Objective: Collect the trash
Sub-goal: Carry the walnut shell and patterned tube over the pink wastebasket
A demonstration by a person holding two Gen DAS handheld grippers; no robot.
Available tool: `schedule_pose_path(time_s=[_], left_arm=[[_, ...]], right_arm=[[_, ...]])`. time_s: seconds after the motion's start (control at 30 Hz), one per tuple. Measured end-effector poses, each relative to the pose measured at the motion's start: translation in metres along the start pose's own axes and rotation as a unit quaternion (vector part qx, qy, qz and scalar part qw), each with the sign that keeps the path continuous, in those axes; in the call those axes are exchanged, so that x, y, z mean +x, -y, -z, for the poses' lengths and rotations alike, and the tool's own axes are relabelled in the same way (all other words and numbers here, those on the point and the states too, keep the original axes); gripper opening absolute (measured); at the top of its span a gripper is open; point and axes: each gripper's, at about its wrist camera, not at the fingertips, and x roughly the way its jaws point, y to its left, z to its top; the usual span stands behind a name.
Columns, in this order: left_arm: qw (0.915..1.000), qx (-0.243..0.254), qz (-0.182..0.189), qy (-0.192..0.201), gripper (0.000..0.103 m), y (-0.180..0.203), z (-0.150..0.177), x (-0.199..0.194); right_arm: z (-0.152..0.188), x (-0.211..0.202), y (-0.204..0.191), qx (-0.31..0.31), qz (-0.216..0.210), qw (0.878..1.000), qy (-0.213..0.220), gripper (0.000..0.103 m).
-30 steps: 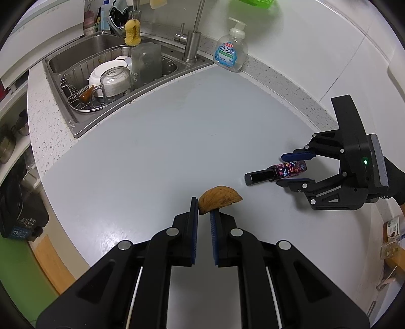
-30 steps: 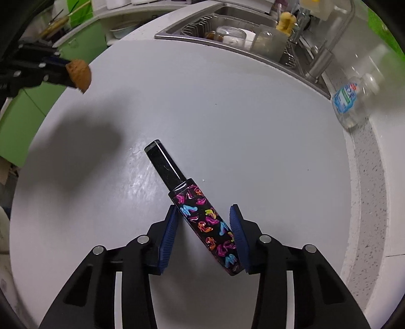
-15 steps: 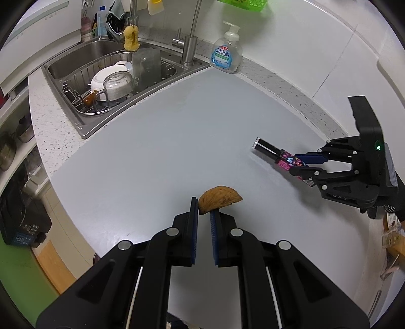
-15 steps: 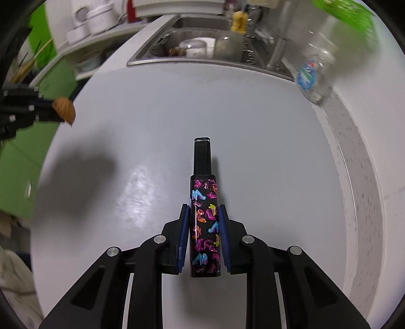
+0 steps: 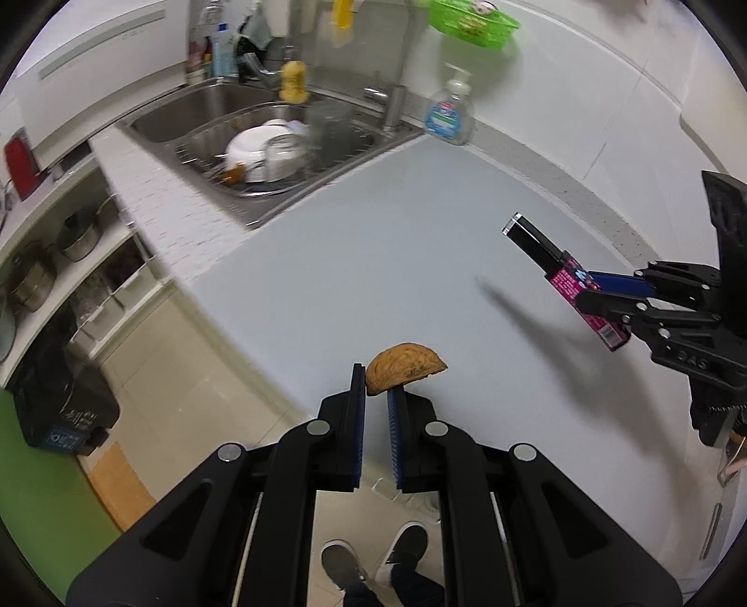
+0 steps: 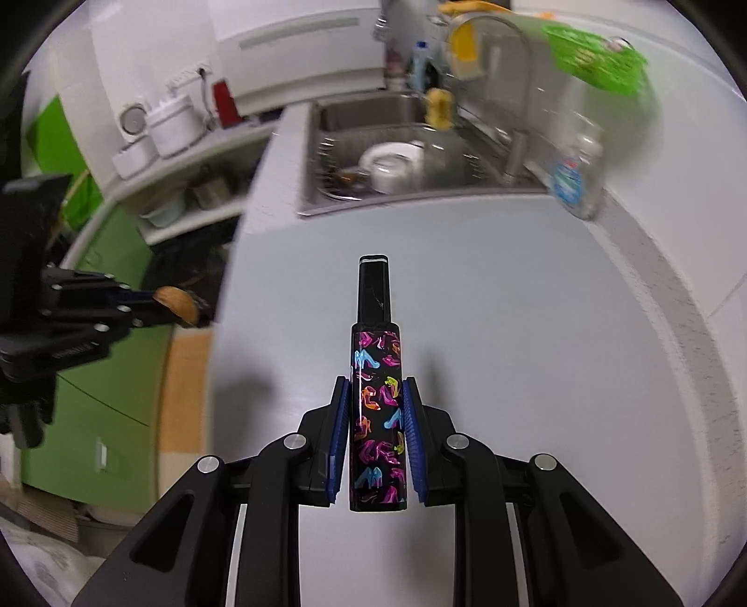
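Nearest our left wrist camera, our left claw [image 5: 376,390] is clenched on a brown half nutshell [image 5: 404,366], pinched at its left end between the blue pads [image 5: 358,420] so that the rest of the shell juts out to the right, clear of the surface [image 5: 373,261]. Below the claw we see the tiled floor [image 5: 186,387] and a pair of grey shoes [image 5: 373,558], so this claw hangs at the front edge of the surface. Nearest our right wrist camera, our right claw [image 6: 376,397] grips a slim black tube printed with coloured high-heeled shoes [image 6: 377,406]; the printed body sits between the pads and the plain black cap points straight ahead. From the left camera the same tube [image 5: 560,275] is lifted off the surface, tilted cap upward, with its shadow lying on the grey top beneath it. The two claws are well apart, each visible at the side of the other's view. Farther back, at the rear of the surface, a steel sink [image 5: 261,140] holds a white plate and a glass jar, with a tap [image 5: 397,98] at its corner and a soap pump bottle [image 5: 450,114] just beside that. A green basket [image 5: 471,21] hangs against the white wall behind.
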Motion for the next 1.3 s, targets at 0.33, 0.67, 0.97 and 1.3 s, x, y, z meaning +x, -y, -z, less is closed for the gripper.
schedule_pose_path(time_s=[0.33, 0.67, 0.97, 1.3], left_arm=[[0.9960, -0.073, -0.050, -0.003, 0.009, -0.115, 0.077, -0.031], [0.9817, -0.167, -0.087, -0.024, 0.009, -0.229, 0.169, -0.020], [0.9646, -0.240, -0.095, -0.052, 0.009, -0.306, 0.249, 0.055], [0.9538, -0.280, -0.086, -0.069, 0.009, -0.359, 0.321, 0.171]], right_arm=[[-0.017, 0.053, -0.131, -0.027, -0.074, 0.997, -0.011, 0.022], [-0.026, 0.154, -0.243, -0.074, -0.122, 0.988, -0.066, 0.022], [0.014, 0.311, -0.301, -0.115, -0.139, 0.973, -0.146, 0.022], [0.089, 0.485, -0.324, -0.134, -0.150, 0.958, -0.204, 0.022]])
